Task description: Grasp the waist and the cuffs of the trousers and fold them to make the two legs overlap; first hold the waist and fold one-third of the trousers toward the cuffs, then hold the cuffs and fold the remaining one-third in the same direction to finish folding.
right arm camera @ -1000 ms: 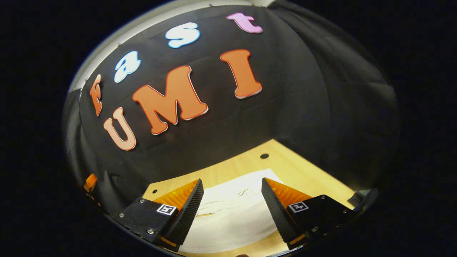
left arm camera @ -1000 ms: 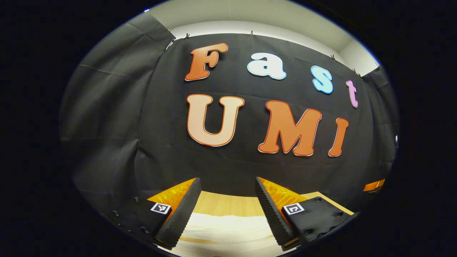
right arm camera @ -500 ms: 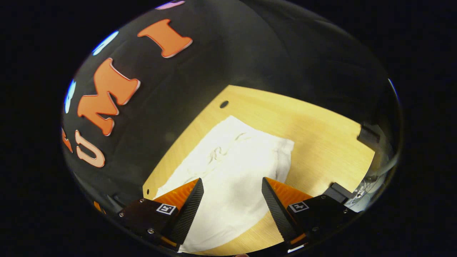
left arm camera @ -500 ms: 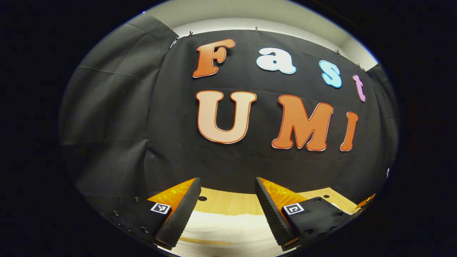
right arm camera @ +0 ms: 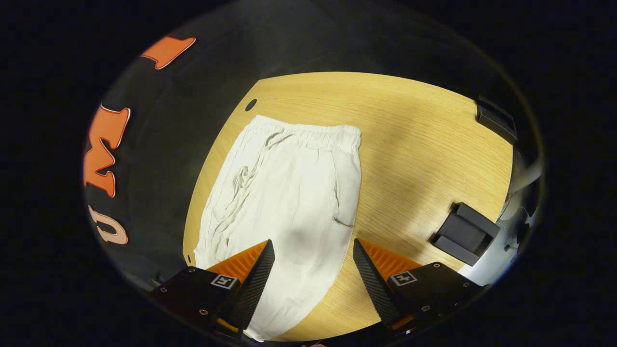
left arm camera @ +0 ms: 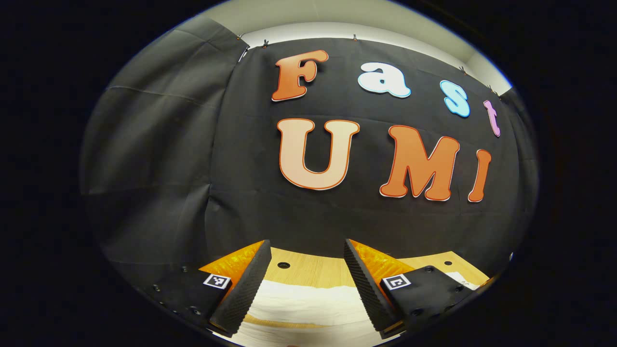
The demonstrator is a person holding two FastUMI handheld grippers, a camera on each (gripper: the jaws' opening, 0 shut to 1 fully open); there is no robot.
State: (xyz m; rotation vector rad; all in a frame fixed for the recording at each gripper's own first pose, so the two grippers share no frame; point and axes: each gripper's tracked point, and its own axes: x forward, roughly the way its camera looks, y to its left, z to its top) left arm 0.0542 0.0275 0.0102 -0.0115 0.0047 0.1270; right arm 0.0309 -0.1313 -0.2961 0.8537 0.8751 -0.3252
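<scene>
This is a recording booth set up for handling trials, not a lived-in room. Black cloth [left arm camera: 159, 159] hangs as walls on the far and side edges, clipped up below a pale ceiling strip [left arm camera: 337, 19]. A light wooden worktop [right arm camera: 414, 140] with drilled round holes [right arm camera: 250, 104] carries black plastic mounts [right arm camera: 465, 233] at its right edge.

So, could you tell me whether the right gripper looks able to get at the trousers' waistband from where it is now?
Probably yes: the right gripper is open above the trousers, and nothing lies on the waistband at their far end.
</scene>
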